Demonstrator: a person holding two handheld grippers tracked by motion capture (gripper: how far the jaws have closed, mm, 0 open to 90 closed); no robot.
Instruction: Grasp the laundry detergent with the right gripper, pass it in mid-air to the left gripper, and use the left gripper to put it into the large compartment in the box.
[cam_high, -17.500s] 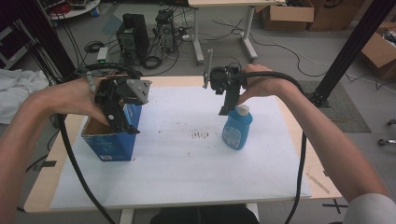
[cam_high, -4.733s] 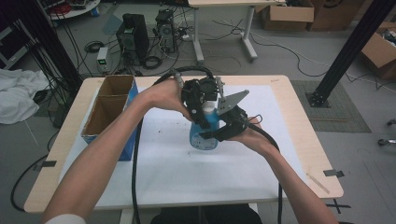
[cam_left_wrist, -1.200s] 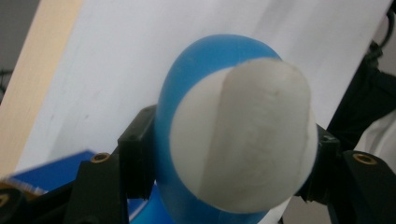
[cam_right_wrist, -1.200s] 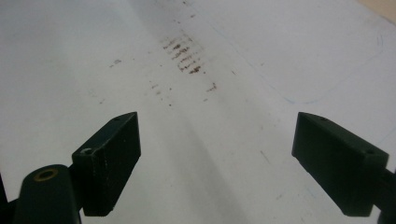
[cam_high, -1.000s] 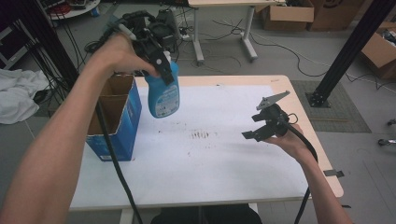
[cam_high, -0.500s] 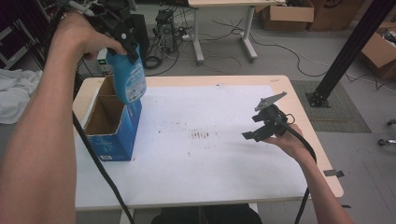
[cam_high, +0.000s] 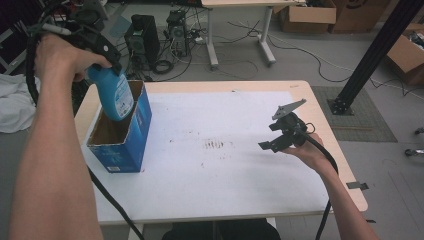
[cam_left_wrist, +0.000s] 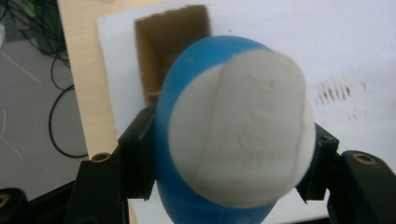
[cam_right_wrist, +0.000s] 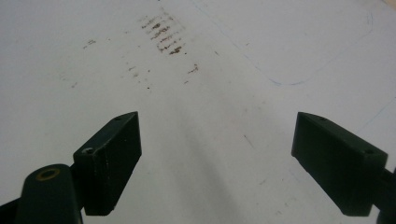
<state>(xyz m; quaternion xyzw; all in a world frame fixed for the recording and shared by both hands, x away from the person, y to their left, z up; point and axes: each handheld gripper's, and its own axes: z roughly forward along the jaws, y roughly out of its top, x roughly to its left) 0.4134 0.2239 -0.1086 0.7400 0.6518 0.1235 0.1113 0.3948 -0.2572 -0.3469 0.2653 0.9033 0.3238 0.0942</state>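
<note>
While the bottle hangs over the box, notes as follows:

Left gripper (cam_left_wrist: 224, 182): black jaws clamped on either side of the blue plastic bottle with the pale label (cam_high: 114, 94); the left gripper view looks down over the bottle's rounded grey-white base (cam_left_wrist: 238, 126)
Bottle position: held in the air, tilted, its lower end at the mouth of the open blue cardboard box with the brown inside (cam_high: 122, 132), not yet set down in it
Box position: upright near the left edge of the table, open top facing up
Right gripper (cam_right_wrist: 217, 154): jaws spread wide, nothing between them, hovering over the bare sheet on the right side, well apart from the box (cam_high: 282, 131)
Risk, rim: the bottle looks nearly as wide as the opening; a tilted descent could catch the cardboard edge and tip or shove the box
Risk, edge: the box stands close to the table's side, so a shove could push it off
Risk, grip: jaws pinch a smooth curved body; it might slip or swing on release
Surface: white sheet (cam_high: 240, 170) over a light wooden table (cam_high: 320, 107), with a patch of brown scuff marks (cam_high: 215, 145) mid-sheet
Room: grey floor, computer towers and cables, cardboard cartons, a black frame post at right
</note>
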